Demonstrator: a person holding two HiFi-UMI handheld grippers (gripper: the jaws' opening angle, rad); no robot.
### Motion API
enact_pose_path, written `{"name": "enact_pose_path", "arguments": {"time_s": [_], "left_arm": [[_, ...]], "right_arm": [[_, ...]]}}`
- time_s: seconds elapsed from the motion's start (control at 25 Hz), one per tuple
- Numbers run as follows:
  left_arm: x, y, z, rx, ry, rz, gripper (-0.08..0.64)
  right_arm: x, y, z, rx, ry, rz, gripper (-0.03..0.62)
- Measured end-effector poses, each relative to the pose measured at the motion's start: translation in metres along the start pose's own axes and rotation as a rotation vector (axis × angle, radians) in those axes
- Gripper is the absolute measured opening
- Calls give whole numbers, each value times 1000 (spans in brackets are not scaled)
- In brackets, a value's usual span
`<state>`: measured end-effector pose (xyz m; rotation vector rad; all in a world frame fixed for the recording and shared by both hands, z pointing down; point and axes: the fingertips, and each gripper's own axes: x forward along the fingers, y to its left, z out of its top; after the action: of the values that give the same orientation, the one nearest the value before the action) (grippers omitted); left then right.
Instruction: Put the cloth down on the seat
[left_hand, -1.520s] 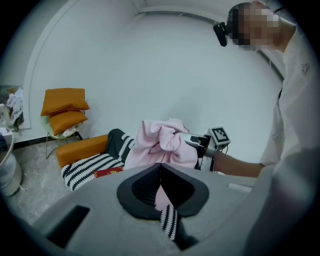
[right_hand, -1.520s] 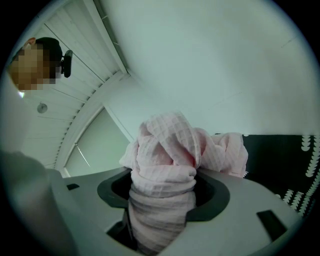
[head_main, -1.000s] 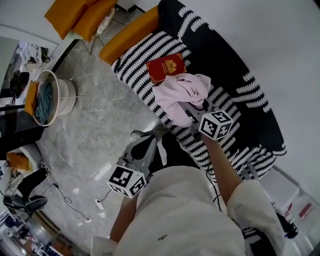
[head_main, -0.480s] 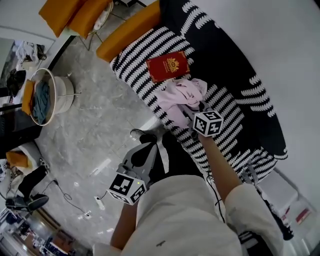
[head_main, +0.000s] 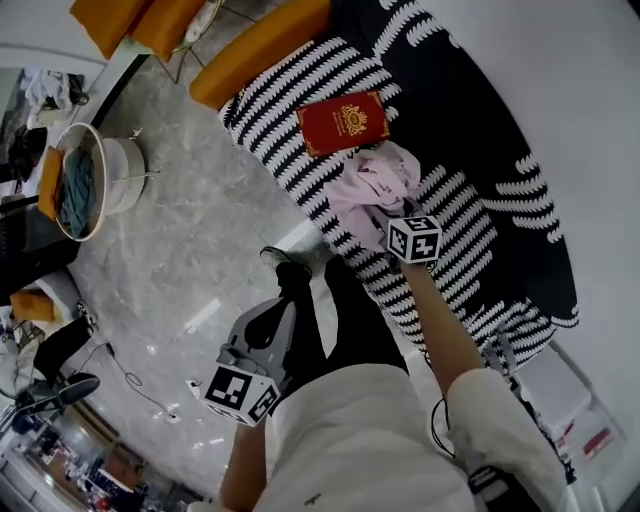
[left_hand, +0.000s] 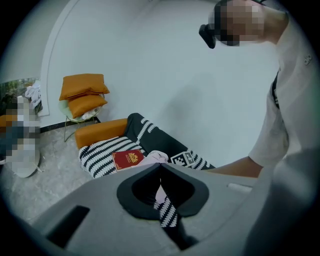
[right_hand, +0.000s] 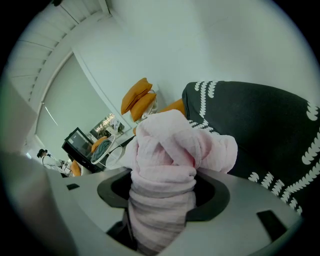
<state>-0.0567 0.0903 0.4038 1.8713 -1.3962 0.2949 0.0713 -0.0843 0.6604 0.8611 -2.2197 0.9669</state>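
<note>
**Right jaws clenched on the pink cloth, over the seat**

Your right gripper (right_hand: 162, 192) has its jaws clamped on the cloth (right_hand: 170, 145). The pink bundle fills the gap between them and bulges out past the tips. Your left gripper (left_hand: 160, 170) has its jaws pressed together with nothing between them.

In the head view the cloth is bunched over the striped seat (head_main: 290, 110), just ahead of your right gripper. Its far edge meets the near corner of a red book (head_main: 345, 122) that lies flat on the seat. You cannot tell from these views whether the cloth already rests on the seat.

Your left gripper hangs low beside your leg (head_main: 345, 320), over the marble floor (head_main: 190, 250) and well apart from the seat. Farther out on the floor stands a round white basket (head_main: 125, 175) with blue and orange fabric in it. An orange bolster (head_main: 260, 50) lies along the seat's far end.
</note>
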Motion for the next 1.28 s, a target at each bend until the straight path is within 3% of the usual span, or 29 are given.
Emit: {"name": "enact_pose_path", "arguments": {"time_s": [0.32,0.64,0.92,1.28], "left_arm": [[16,-6,-32,-96,35,11,12],[35,-16,-55,-107,99,-38,12],[51,3,-81,-112,151,-27,12],[57,17,-89,-103,182,-23,12]], "right_arm": [[34,-31,-30,-19,83,-38,265],[70,-58,-51,-26,135,-81,267],[102,-79,-64,-60,163,-106,267],[129,-98,-75,-76,215,-133,267]]}}
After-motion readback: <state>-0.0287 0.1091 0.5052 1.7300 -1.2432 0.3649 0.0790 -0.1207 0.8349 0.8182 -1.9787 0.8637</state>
